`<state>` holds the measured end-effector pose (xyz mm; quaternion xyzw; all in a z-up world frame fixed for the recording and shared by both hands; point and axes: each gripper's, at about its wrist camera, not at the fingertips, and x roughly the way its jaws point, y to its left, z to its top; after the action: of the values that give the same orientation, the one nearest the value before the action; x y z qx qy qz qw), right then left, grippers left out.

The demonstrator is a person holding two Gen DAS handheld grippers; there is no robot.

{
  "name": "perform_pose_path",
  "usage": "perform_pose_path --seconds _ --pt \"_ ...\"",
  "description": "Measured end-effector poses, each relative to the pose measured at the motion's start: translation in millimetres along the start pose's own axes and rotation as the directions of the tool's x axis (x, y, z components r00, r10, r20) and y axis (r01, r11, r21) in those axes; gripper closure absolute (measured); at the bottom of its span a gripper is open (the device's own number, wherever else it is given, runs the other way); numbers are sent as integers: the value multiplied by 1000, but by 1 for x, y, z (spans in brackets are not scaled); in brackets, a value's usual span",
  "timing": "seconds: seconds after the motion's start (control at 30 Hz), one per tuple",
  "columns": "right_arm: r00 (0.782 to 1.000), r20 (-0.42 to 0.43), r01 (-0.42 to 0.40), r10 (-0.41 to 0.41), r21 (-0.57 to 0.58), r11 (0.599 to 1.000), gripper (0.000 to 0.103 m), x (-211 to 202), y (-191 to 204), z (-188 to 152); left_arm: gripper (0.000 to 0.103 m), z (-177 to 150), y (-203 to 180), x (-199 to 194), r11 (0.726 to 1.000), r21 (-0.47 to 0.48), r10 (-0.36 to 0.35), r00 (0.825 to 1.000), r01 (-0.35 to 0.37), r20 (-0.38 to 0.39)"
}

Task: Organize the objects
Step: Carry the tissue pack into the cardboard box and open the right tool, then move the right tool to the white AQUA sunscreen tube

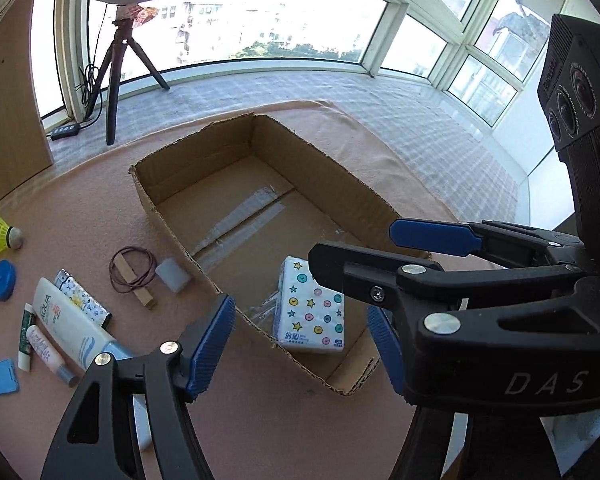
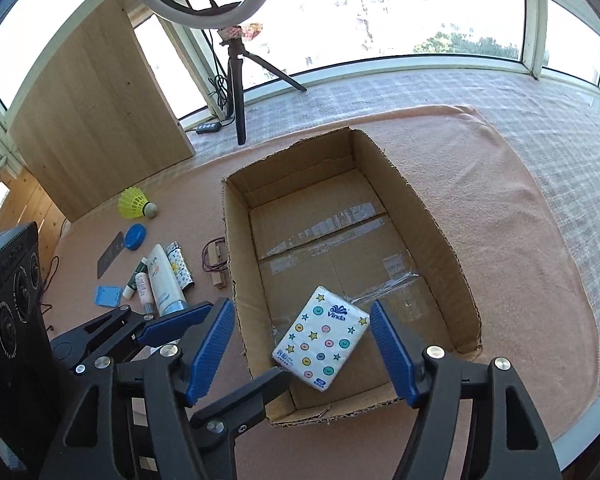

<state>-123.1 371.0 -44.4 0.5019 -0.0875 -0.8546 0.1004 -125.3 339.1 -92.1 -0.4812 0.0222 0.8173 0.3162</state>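
Room: a sunny spot by big windows, with a pink cloth (image 2: 500,220) spread over the worktop.
Box: a brown cardboard box (image 2: 440,216) sits open on the cloth.
Tissue pack: a white tissue pack (image 2: 320,344) with stars and dots lies flat inside the box, at the near end.
Right hand-held gripper: the right hand-held gripper (image 2: 302,350) hangs over the pack, its blue fingers spread wide, holding nothing.
Left hand-held gripper: the left hand-held gripper (image 1: 300,344) is wide too and empty, near the box's near left wall.
Done: I think one thing is put away, the tissue pack.
Left to do: many things wait on the cloth left of the box: a yellow shuttlecock (image 2: 136,203), a blue lid (image 2: 135,237), a white tube (image 2: 162,280), a patterned lighter (image 2: 180,266), a brown band (image 1: 133,269) and a blue square card (image 2: 108,295).
Words: the pack says "Vinda". The tube shows "AQUA". The right hand-held gripper's arm shows "DAS" in the left view.
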Motion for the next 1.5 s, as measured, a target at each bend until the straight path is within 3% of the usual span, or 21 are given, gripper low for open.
perform_pose_path --seconds 0.43,0.73,1.23,1.5 --pt "999 15 -33 33 32 999 36 -4 8 1 31 1 86 -9 983 -94 154 987 -158 -43" --pt "999 18 -42 41 62 997 37 -6 9 -3 35 11 171 9 940 -131 297 944 -316 -145" --pt "998 -13 -66 67 59 996 37 4 25 -13 40 11 192 43 935 6 342 899 -354 -272" --pt "995 -34 -95 97 60 994 37 10 38 -16 47 -20 205 24 939 6 333 902 -344 -273"
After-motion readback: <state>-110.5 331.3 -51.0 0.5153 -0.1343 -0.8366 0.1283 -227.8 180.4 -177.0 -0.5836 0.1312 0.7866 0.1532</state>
